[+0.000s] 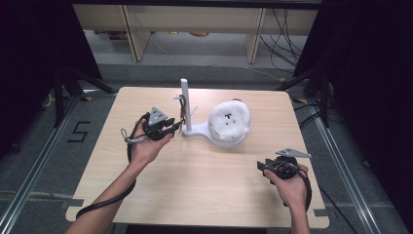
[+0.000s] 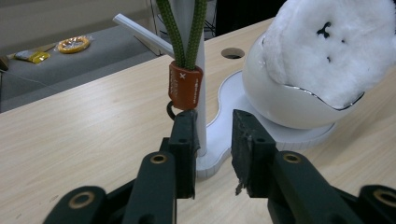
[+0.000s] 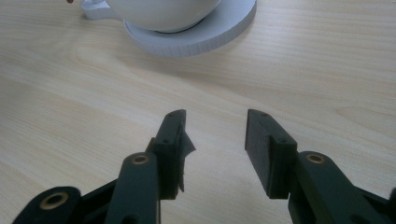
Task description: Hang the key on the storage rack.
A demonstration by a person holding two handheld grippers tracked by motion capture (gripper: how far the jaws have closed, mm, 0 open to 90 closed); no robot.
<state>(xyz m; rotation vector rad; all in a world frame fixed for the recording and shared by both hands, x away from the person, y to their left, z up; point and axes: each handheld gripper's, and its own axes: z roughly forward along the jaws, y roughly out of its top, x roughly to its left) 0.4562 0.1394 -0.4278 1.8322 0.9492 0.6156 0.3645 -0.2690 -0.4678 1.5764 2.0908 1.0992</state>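
A white stand (image 1: 198, 130) has an upright post (image 1: 185, 102) and a bowl (image 2: 289, 105) cradling a white fluffy plush (image 1: 230, 119) with a small black face. A green cord (image 2: 184, 32) with an orange tag (image 2: 185, 86) and a black ring hangs down the post. My left gripper (image 1: 176, 126) is right at the post's foot. Its jaws stand apart (image 2: 214, 122), nothing pressed between them, and the tag hangs just above the left jaw's tip. My right gripper (image 1: 261, 165) rests near the table's front right, open (image 3: 215, 123) over bare wood, pointing at the stand's round base (image 3: 205, 39).
The light wooden table (image 1: 195, 175) has a round hole (image 2: 232, 52) behind the stand. A thin white peg (image 2: 140, 30) sticks out sideways from the post. Shelving legs and cables stand on the floor beyond the far edge. A yellow item (image 2: 74, 44) lies on the floor.
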